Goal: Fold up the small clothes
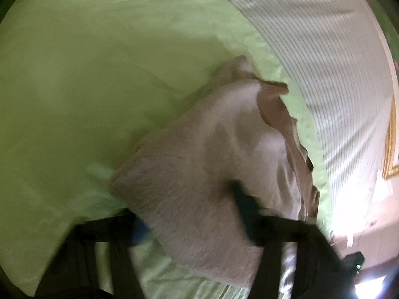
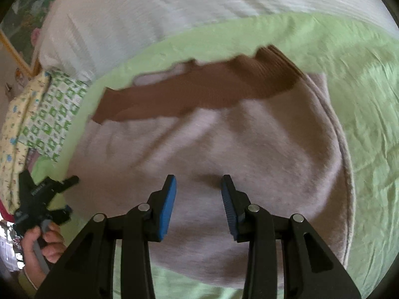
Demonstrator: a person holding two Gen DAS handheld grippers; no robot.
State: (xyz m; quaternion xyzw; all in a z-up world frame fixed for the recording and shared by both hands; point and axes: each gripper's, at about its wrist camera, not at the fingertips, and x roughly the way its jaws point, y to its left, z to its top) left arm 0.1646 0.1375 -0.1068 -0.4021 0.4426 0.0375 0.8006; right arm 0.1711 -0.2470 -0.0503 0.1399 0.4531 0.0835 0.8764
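Observation:
A pale pink fleece garment (image 2: pixel 224 149) with a brown ribbed band (image 2: pixel 199 92) lies on a light green sheet (image 2: pixel 361 99). My right gripper (image 2: pixel 198 199) is open, its blue-padded fingers (image 2: pixel 168 206) just above the garment's near part, holding nothing. In the left wrist view the same garment (image 1: pixel 199 162) fills the middle, blurred. My left gripper (image 1: pixel 194 224) is open; a corner of the garment lies between its fingers, and one dark fingertip (image 1: pixel 245 204) rests on the cloth. The left gripper also shows in the right wrist view (image 2: pixel 57 196), held in a hand, jaws apart, beside the garment's left edge.
A white ribbed blanket (image 2: pixel 199 5) lies beyond the green sheet. A green-and-white patterned cloth (image 2: pixel 54 114) and a yellow printed cloth (image 2: pixel 15 124) lie at the left. A wooden frame edge (image 2: pixel 17 52) stands at the far left.

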